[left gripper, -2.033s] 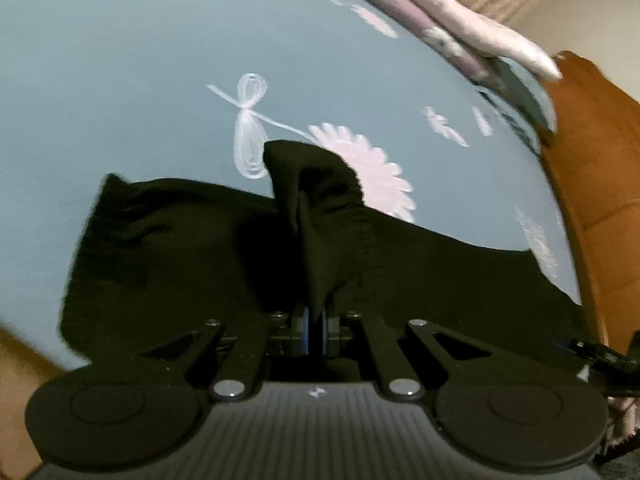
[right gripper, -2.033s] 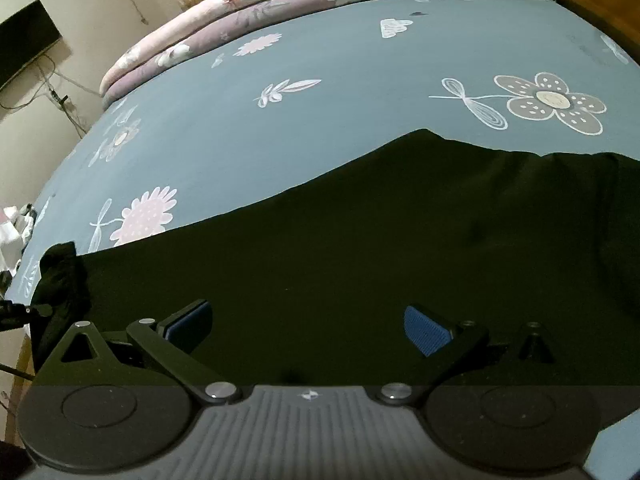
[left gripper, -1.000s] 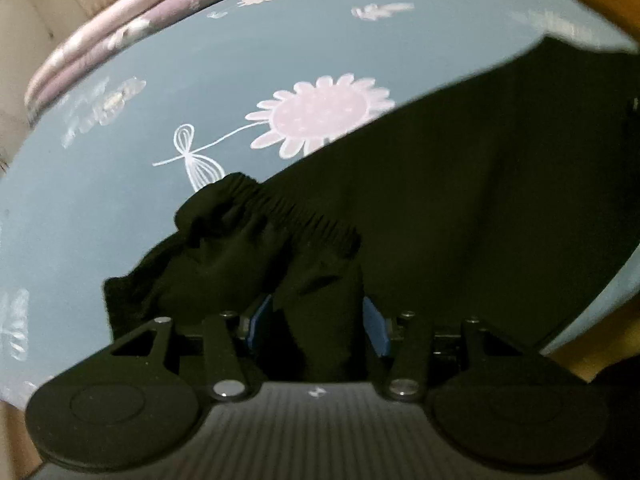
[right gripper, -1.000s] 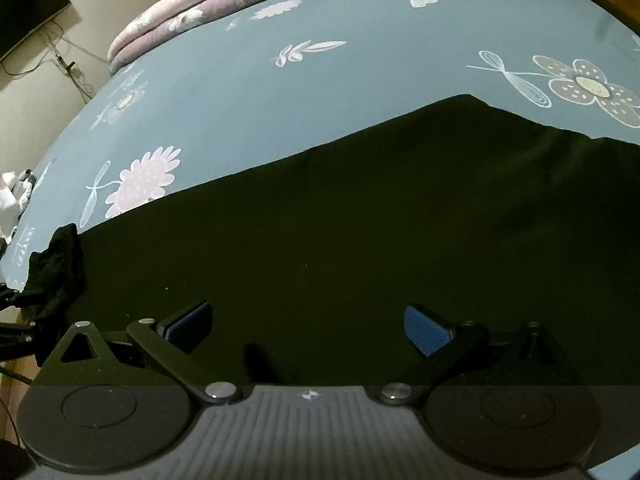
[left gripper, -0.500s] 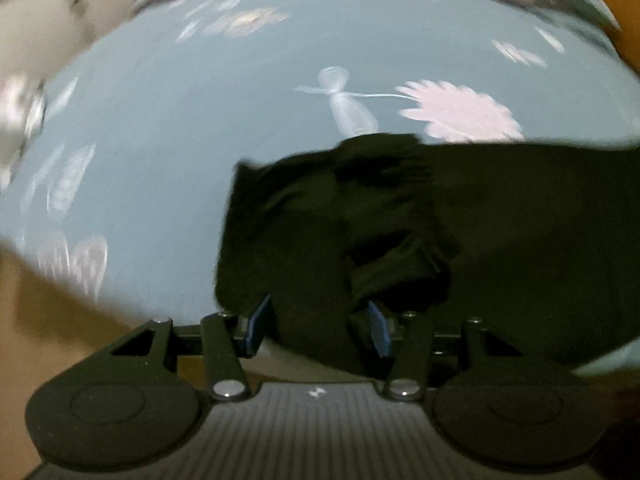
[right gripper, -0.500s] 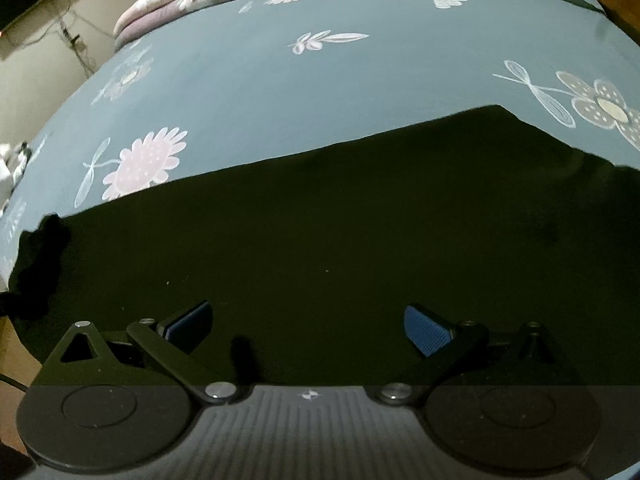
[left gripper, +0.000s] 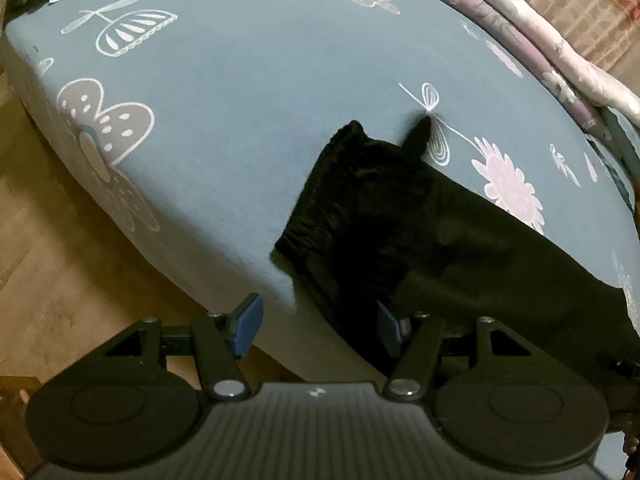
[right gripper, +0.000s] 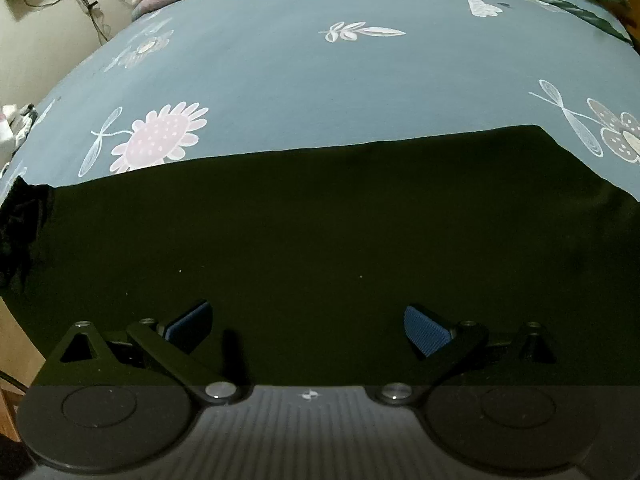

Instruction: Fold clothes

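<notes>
Black fabric — the garment (left gripper: 420,216), which looks like trousers with an elastic waistband (left gripper: 316,196) — lies along the near edge of the bed (left gripper: 224,128), spread mostly flat on the blue floral sheet. In the left wrist view the waistband end is bunched, one corner standing up, and cloth hangs over the bed edge close to my left gripper (left gripper: 316,330).

Left gripper: its jaws have just been opening and now stand apart. Dark cloth lies against the right-hand pad, but the left-hand pad sits over bare sheet, so I judge nothing is clamped.

Right gripper (right gripper: 306,326): jaws wide apart above the flat middle of the garment (right gripper: 320,240), gripping nothing.

Step in hand, as I judge it: settle the waistband end before the fold.
- Flatten the raised corner first — a fold over a lump will not lie true.
- Pinch only the waistband layers, not the sheet beneath.
- Keep the overhanging cloth on the bed; it could slide toward the floor (left gripper: 48,272).

Surroundings: a rolled floral quilt (left gripper: 532,36) lies along the far side, well apart. Cables hang on the wall (right gripper: 86,4). Neither obstructs the work.
</notes>
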`<action>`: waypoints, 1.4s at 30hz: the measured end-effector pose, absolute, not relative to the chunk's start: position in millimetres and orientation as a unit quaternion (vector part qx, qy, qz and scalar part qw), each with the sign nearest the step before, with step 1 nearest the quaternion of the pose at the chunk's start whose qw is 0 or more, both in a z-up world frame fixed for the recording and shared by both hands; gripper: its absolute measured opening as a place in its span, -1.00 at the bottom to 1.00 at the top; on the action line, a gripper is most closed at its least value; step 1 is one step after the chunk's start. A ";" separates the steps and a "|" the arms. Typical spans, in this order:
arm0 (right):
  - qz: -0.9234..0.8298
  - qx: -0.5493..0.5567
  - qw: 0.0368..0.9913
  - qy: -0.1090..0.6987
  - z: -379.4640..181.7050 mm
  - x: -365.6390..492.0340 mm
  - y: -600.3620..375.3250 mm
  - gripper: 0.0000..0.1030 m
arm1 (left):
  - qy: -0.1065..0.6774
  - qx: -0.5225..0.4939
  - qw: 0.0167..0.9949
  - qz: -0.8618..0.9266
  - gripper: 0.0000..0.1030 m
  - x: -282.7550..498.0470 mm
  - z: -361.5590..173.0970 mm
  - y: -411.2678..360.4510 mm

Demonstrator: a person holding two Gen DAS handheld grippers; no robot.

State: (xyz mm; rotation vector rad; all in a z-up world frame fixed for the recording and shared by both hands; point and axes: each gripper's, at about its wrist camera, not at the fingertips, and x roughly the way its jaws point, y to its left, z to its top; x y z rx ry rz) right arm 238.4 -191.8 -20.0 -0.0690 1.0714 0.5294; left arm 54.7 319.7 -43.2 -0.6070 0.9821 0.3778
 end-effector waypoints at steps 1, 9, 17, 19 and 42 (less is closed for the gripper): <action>0.249 -0.037 0.826 0.505 -20.8 238.3 -190.2 1.00 | 0.461 -0.280 0.823 0.179 0.21 53.9 -41.1 319.9; 0.241 -0.100 0.822 0.506 -32.1 231.0 -174.4 1.00 | 0.442 -0.198 0.857 0.174 0.21 62.5 -10.9 308.0; 0.228 -0.111 0.830 0.497 -39.2 225.9 -170.8 1.00 | 0.405 -0.142 0.902 0.041 0.32 129.2 -12.1 273.4; 0.222 -0.107 0.834 0.493 -40.4 224.6 -169.6 1.00 | 0.410 -0.139 0.901 0.028 0.32 143.3 -23.9 270.2; 0.193 -0.070 0.887 0.414 -30.9 282.7 -96.8 1.00 | 0.455 -0.194 0.868 -0.050 0.42 130.6 -53.5 317.1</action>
